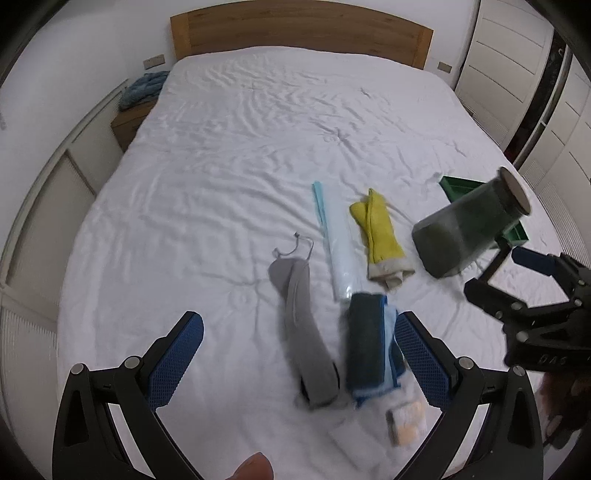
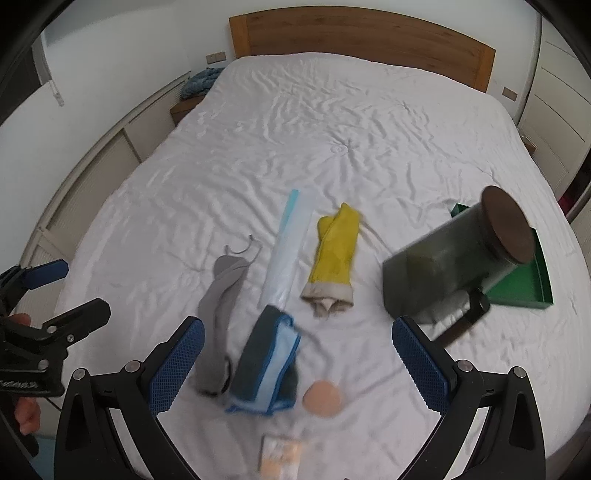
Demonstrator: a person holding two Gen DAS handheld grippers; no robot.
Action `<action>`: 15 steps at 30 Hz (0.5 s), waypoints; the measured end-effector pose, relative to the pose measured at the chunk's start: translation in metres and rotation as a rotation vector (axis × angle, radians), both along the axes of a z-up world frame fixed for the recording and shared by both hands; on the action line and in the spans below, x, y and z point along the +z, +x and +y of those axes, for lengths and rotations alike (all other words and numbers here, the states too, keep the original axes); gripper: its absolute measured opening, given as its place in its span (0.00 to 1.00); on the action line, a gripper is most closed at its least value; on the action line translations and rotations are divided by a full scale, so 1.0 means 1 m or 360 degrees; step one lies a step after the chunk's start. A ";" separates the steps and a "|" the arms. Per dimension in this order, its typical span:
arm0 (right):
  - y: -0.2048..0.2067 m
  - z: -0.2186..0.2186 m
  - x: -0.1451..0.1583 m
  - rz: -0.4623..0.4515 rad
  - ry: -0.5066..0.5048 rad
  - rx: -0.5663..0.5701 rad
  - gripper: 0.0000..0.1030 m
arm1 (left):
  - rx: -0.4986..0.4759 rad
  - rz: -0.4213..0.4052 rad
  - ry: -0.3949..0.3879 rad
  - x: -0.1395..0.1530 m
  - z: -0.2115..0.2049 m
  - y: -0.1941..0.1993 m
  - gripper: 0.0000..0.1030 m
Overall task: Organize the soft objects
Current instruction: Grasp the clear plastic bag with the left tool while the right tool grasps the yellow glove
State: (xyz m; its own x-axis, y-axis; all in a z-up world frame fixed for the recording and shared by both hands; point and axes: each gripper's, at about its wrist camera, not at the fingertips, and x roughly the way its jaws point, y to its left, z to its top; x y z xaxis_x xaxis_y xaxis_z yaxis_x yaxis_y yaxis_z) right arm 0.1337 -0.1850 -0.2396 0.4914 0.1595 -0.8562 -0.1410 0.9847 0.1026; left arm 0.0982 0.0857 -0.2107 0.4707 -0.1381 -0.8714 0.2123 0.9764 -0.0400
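Note:
On the white bed lie a grey neck pillow, a folded dark and blue cloth, a pale blue roll and yellow gloves. They also show in the right wrist view: pillow, cloth, roll, gloves, plus a round peach sponge. My left gripper is open above the pillow and cloth. My right gripper is open above the cloth and sponge. A dark jar sits tilted at the right.
A green tray lies behind the jar near the bed's right edge. A small packet lies at the near edge. A wooden headboard stands at the far end. A nightstand with a blue cloth is at far left.

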 end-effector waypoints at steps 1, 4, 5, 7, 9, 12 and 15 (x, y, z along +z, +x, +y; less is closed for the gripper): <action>0.008 0.000 -0.010 0.0000 -0.0008 -0.0004 1.00 | -0.0004 -0.0004 -0.0006 -0.006 -0.003 0.008 0.99; 0.034 -0.001 -0.044 0.0017 -0.0018 -0.0008 1.00 | 0.0017 -0.0001 0.0029 -0.026 -0.016 0.039 0.99; 0.041 -0.001 -0.055 0.0022 -0.0022 -0.0012 1.00 | 0.0018 -0.0003 0.0026 -0.032 -0.020 0.049 0.99; 0.058 -0.001 -0.077 0.0031 -0.0016 -0.0009 1.00 | 0.0032 -0.0002 0.0036 -0.048 -0.029 0.074 0.99; 0.074 0.000 -0.094 0.0043 -0.0027 0.0000 1.00 | 0.0031 0.0006 0.0049 -0.065 -0.038 0.099 0.99; 0.096 -0.003 -0.118 0.0038 -0.0014 0.0001 1.00 | 0.0013 0.0043 0.0055 -0.090 -0.052 0.132 0.99; 0.116 -0.004 -0.141 0.0053 -0.0025 0.0000 1.00 | -0.0007 0.0094 0.0099 -0.117 -0.067 0.159 0.99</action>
